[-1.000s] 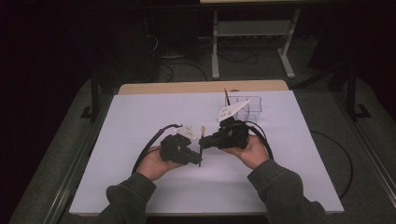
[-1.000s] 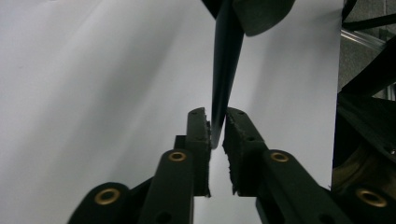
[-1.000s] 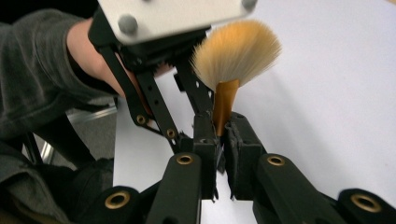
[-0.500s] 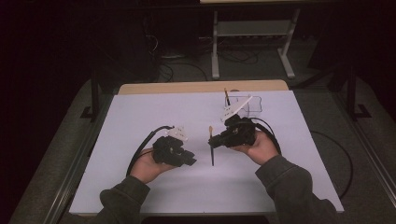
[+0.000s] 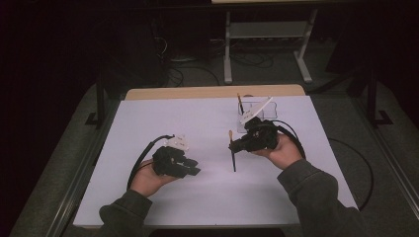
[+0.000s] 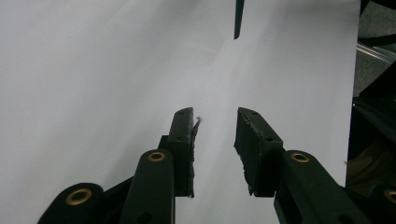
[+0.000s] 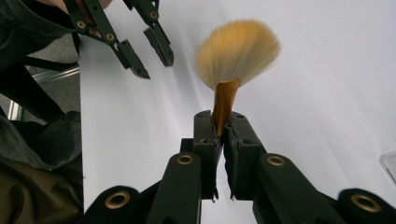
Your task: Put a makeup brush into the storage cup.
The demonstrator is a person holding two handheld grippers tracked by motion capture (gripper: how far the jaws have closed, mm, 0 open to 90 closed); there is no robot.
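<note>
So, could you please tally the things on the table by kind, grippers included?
Grippers: 2, left gripper and right gripper
Dark-handled brushes: 2, held brush and standing brush
White stick: 1
Clear holder: 1
Total: 6

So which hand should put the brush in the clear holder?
The right. Its gripper is shut on the brush and sits just beside the clear holder. The left gripper is open, holds nothing and is farther away.
</note>
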